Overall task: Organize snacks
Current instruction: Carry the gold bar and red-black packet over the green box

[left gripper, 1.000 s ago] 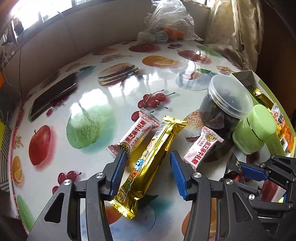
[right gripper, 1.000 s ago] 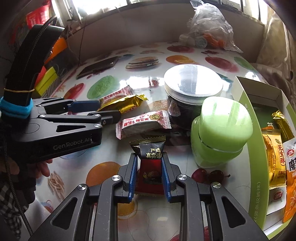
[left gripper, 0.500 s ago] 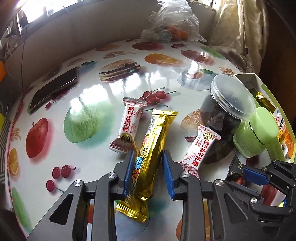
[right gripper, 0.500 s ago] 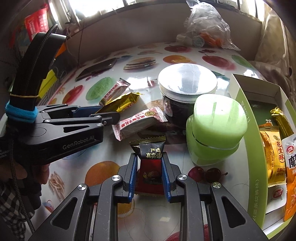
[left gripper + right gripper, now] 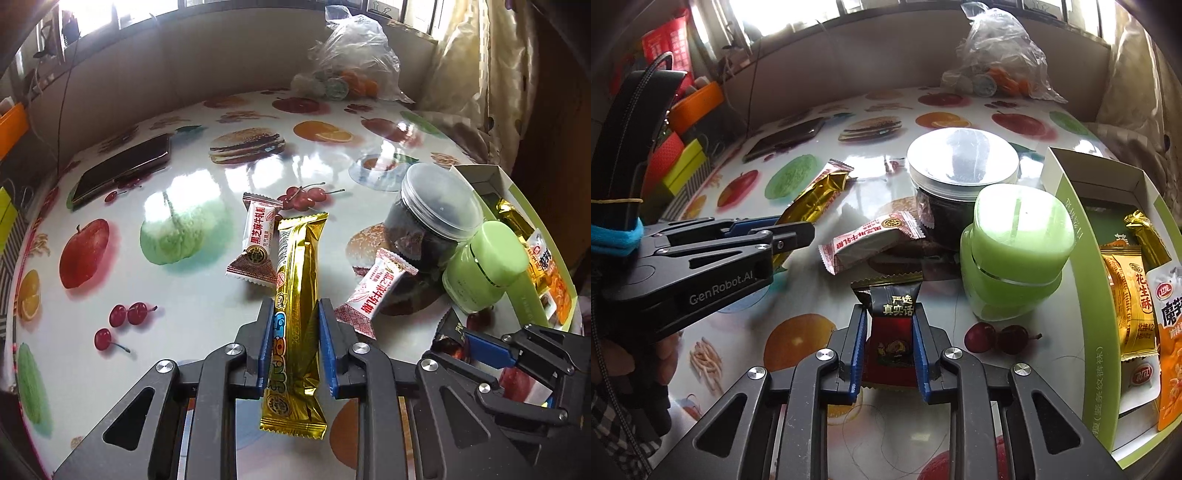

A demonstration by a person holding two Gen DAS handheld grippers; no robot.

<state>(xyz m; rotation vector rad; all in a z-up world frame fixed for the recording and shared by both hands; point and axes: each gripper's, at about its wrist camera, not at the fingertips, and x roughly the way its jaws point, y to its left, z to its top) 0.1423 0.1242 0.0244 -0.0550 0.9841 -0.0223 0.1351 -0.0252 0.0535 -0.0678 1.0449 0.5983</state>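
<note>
My left gripper (image 5: 296, 308) is closing on a long gold snack bar (image 5: 299, 258); its blue pads press the bar's sides. The bar's far end rests beside a white-and-red candy packet (image 5: 258, 236), and a second such packet (image 5: 380, 291) lies to its right. My right gripper (image 5: 889, 314) is closing on a dark red and black candy packet (image 5: 892, 343) held between its pads. In the right wrist view the left gripper (image 5: 798, 232) comes in from the left with the gold bar (image 5: 816, 195). The right gripper's tip (image 5: 454, 332) shows at the lower right of the left wrist view.
A green-edged cardboard box (image 5: 1067, 192) with several snack packets stands at the right. In front of it are a green jar (image 5: 1019, 236) and a clear-lidded jar (image 5: 960, 162). A phone (image 5: 122, 171) lies far left, a plastic bag (image 5: 354, 62) at the back.
The left jaws have closed from wide apart onto the gold bar, and the bar has swung from slanted to straight along the fingers. The right gripper has kept still on its packet.
</note>
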